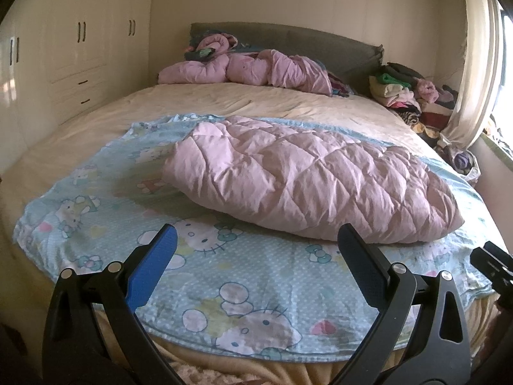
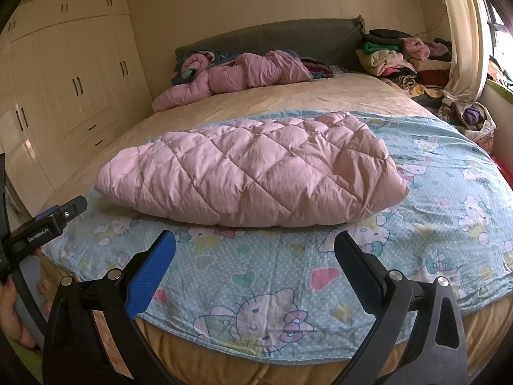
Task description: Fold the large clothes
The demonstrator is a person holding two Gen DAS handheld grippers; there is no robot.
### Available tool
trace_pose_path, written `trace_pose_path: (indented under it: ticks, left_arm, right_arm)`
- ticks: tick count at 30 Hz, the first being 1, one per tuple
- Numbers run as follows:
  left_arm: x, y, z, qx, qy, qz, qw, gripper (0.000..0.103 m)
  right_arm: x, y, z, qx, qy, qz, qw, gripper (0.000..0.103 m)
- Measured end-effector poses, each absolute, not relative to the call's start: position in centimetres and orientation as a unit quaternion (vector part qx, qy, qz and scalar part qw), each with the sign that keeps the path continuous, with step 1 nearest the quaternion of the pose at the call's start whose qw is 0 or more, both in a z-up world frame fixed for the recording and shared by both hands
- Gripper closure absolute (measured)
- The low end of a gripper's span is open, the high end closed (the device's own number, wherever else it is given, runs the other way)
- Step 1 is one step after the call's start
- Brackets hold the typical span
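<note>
Right wrist — "GenRobot.AI" on left tool

The left gripper hangs low at six o'clock, its blue-padded jaws spread wide and holding nothing. Above it, toward one o'clock, a folded pink quilted garment lies on a light-blue cartoon-cat sheet (spread over the bed's near end). At four o'clock the right gripper just shows.
</note>
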State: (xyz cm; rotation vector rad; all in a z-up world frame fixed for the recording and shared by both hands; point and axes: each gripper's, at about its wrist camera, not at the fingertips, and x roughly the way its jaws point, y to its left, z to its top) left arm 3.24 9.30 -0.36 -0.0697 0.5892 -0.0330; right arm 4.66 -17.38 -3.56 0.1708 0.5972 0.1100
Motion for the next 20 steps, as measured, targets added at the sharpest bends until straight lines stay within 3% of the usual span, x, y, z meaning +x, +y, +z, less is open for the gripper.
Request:
trace_pose_path:
  ticks: [12,20]
  left_arm:
    - [3.5,11.5,-1.9,-0.038,0.326,0.008,0.945,0.009]
    - [9.5,27.4,-2.1,-0.077,0.336,0.148,0.927,0.009]
  right_arm:
    - [2.7,-22.2,-5.0,0.128,0.322,-0.017,0.938,0.004]
    - [-8.4,-41.3,-10.8,0.141,0.327,-0.353,0.865,0.004]
